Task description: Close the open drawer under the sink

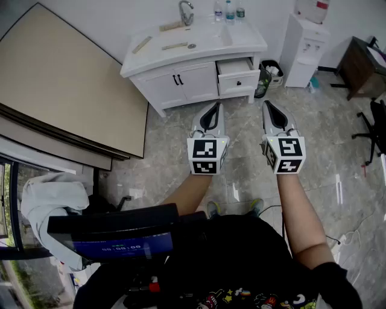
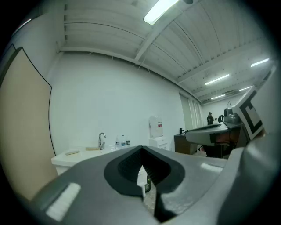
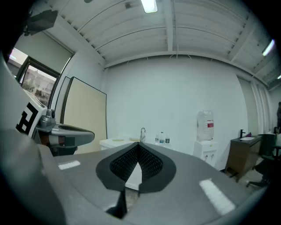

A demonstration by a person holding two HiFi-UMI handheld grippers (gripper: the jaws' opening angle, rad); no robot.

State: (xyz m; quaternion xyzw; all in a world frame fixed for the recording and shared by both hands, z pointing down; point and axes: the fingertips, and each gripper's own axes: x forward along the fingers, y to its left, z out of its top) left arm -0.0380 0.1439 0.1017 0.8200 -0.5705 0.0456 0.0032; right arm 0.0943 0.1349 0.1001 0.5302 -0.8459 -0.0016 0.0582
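A white sink cabinet [image 1: 181, 81] stands against the far wall. Its top right drawer [image 1: 237, 77] is pulled out, with a small dark handle on its front. Both grippers hover side by side over the floor, well short of the cabinet. My left gripper [image 1: 211, 110] is shut and empty, tips meeting. My right gripper [image 1: 267, 107] is also shut with nothing in it, roughly in line with the drawer. The sink top [image 2: 77, 153] shows in the left gripper view, the tap [image 3: 142, 133] in the right gripper view.
A large beige board [image 1: 60, 90] leans at the left. A bin [image 1: 270, 75] and a white water dispenser [image 1: 304, 48] stand right of the cabinet, a dark desk [image 1: 362, 66] and chair [image 1: 377, 130] further right. Bottles [image 1: 229, 11] and small items lie on the sink top.
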